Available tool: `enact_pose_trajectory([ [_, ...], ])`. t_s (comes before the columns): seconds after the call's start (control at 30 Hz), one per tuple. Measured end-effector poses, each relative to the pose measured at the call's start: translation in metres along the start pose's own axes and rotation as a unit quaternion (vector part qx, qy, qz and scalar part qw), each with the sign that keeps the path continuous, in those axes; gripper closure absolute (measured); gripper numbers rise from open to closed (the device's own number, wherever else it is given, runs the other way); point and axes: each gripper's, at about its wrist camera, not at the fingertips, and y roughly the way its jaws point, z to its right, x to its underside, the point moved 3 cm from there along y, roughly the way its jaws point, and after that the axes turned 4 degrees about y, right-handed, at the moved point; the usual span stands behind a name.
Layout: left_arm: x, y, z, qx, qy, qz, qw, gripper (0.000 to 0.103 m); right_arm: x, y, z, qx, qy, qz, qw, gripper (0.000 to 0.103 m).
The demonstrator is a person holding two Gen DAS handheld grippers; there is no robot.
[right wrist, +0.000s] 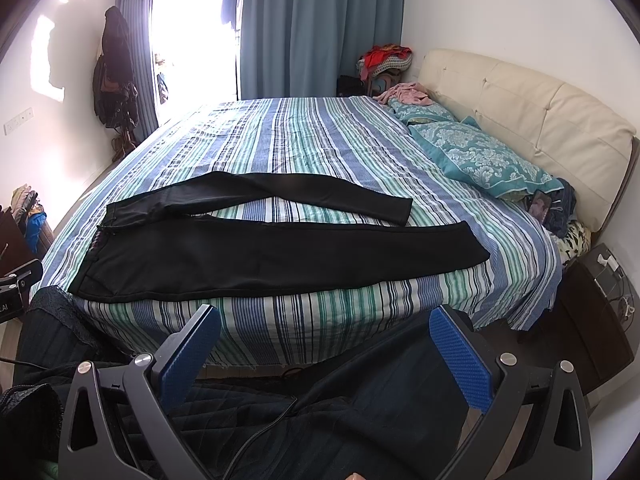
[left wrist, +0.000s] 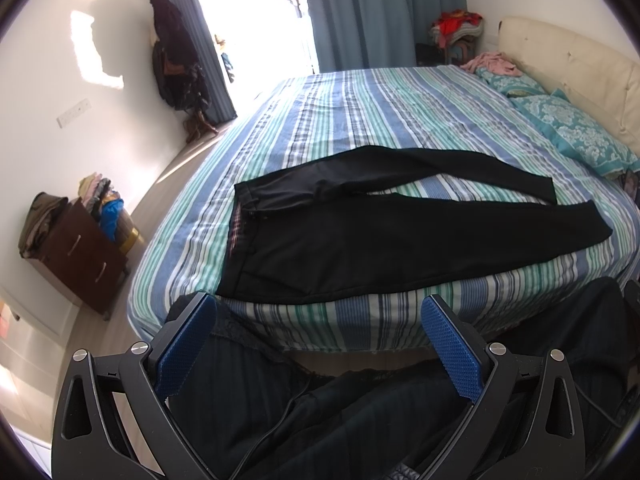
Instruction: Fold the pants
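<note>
Black pants (left wrist: 360,240) lie flat on the striped bed (left wrist: 360,120), waistband to the left, both legs running right with a gap between them. They also show in the right wrist view (right wrist: 280,256) on the bed (right wrist: 300,140). My left gripper (left wrist: 320,312) is open and empty, held back from the bed's near edge, below the pants. My right gripper (right wrist: 326,320) is open and empty, also short of the near edge, below the lower leg.
Teal pillows (right wrist: 480,160) and a cream headboard (right wrist: 540,112) are at the right. A brown drawer unit (left wrist: 80,256) piled with clothes stands on the floor at the left. A dark nightstand (right wrist: 592,320) is at the bed's right corner. The person's dark clothing fills the foreground.
</note>
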Motion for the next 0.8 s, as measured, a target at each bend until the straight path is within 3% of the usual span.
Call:
enact_pose_trajectory([
  [0.17,0.002,0.002,0.0,0.007,0.004,-0.003,1.0,0.001,0.0,0.0,0.0,0.0,0.0,0.0,1.0,0.0],
  [0.3,-0.011,0.008,0.003,0.044,0.009,0.011,0.9989,0.001,-0.004,-0.003,0.001,-0.004,-0.005,0.021,1.0,0.0],
  [0.47,-0.052,0.012,0.012,0.079,-0.004,0.042,0.996,0.001,-0.033,-0.023,0.014,-0.014,0.014,0.145,0.989,0.0],
  [0.57,-0.068,0.02,0.018,0.101,-0.023,0.036,0.994,0.001,-0.044,-0.036,0.023,-0.061,0.049,0.252,0.964,0.0],
  [0.6,-0.072,0.024,0.022,0.109,-0.027,0.032,0.9931,0.001,-0.048,-0.028,0.023,-0.078,0.05,0.26,0.961,0.0],
  [0.63,-0.076,0.029,0.025,0.113,-0.027,0.028,0.9929,0.001,-0.052,-0.009,0.023,-0.082,0.053,0.228,0.969,0.0],
  [0.7,-0.082,0.037,0.032,0.107,-0.017,0.019,0.9939,0.001,-0.054,0.052,0.02,-0.099,0.05,0.088,0.99,0.0],
  [0.73,-0.084,0.042,0.035,0.101,-0.011,0.016,0.9947,0.001,-0.048,0.08,0.022,-0.111,0.06,0.034,0.991,0.0],
  [0.8,-0.086,0.053,0.04,0.088,-0.003,0.006,0.9961,0.001,-0.039,0.115,0.037,-0.106,0.093,-0.007,0.99,0.0],
])
